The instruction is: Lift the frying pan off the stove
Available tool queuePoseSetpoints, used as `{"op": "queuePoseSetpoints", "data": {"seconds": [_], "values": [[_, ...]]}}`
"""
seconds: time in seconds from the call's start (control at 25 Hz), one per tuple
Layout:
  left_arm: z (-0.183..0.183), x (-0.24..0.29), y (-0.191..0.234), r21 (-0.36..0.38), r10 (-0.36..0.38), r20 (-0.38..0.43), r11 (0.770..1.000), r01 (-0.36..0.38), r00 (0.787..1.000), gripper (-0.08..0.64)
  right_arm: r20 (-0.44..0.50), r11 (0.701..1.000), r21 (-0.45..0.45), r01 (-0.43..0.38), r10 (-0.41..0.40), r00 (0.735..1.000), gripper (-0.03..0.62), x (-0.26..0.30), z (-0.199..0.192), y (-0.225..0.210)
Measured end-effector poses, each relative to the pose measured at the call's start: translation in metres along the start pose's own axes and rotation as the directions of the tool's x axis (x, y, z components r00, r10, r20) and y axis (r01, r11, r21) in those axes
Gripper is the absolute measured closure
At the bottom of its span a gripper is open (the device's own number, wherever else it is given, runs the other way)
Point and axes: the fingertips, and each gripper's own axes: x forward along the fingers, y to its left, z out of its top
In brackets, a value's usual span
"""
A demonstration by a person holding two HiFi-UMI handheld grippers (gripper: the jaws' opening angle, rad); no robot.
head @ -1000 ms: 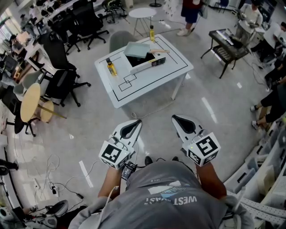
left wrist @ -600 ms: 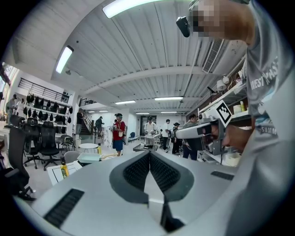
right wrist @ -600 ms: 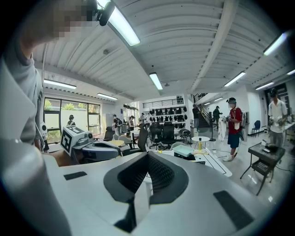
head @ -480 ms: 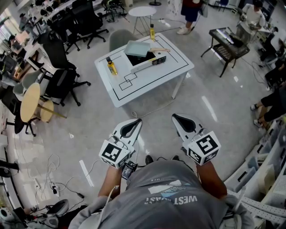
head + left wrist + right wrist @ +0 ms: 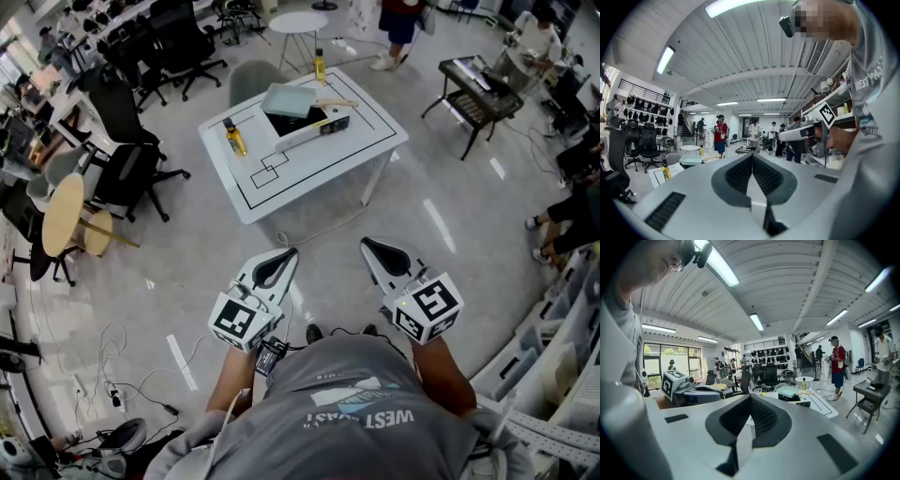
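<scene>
A pale teal frying pan (image 5: 287, 100) with a wooden handle sits on a black stove (image 5: 307, 127) on the white table (image 5: 319, 164), far ahead of me across open floor. My left gripper (image 5: 290, 253) and right gripper (image 5: 367, 246) are held side by side in front of my chest, both shut and empty. Both point level toward the table, well short of it. In the left gripper view the jaws (image 5: 751, 155) meet, and the pan (image 5: 691, 160) is small at lower left. In the right gripper view the jaws (image 5: 750, 397) also meet, with the pan (image 5: 788, 391) just right of them.
Two yellow bottles (image 5: 232, 141) (image 5: 320, 67) stand on the table. Black office chairs (image 5: 131, 173) and a round wooden table (image 5: 62, 216) crowd the left. A black stand (image 5: 473, 94) is at right, a small round white table (image 5: 298, 25) behind, and cables (image 5: 122, 384) lie on the floor.
</scene>
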Motion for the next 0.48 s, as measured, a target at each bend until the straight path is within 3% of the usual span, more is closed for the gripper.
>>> {"op": "queuePoseSetpoints", "data": {"seconds": [0.48], "values": [[-0.003,-0.007,0.0084,-0.009,-0.004,-0.003,1.0,0.004,1.0,0.56,-0.002,1.0,0.009,0.002,-0.002,1.0,0.581,0.0087,-0.0005,0.0085]]}}
